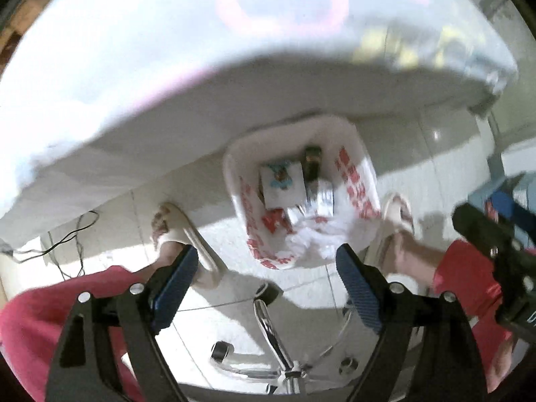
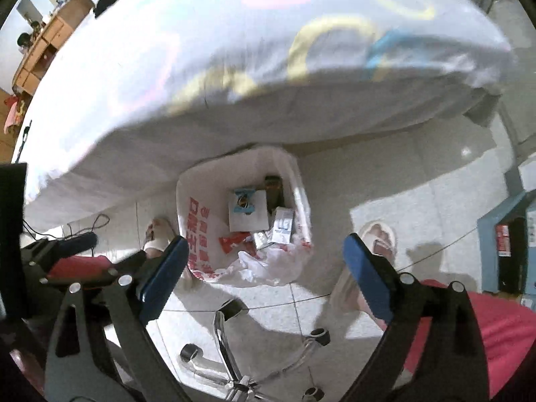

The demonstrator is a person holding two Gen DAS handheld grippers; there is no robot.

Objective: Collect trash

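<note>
White bed [image 2: 207,77] fills the upper view. On the tiled floor [image 2: 418,181] at its edge: bin [image 2: 187,194] lined with a red-printed bag, trash [image 2: 249,214] inside. Left gripper [image 1: 268,268] and right gripper [image 2: 264,258] above it, jaws wide, nothing held.

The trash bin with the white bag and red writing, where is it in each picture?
Left wrist view: the trash bin sits just right of the middle, under the bed's edge, above the open left gripper.
Right wrist view: the bin sits near the middle, left of the open right gripper's gap.
Shared landmark: the white card with a blue picture inside the bin.
</note>
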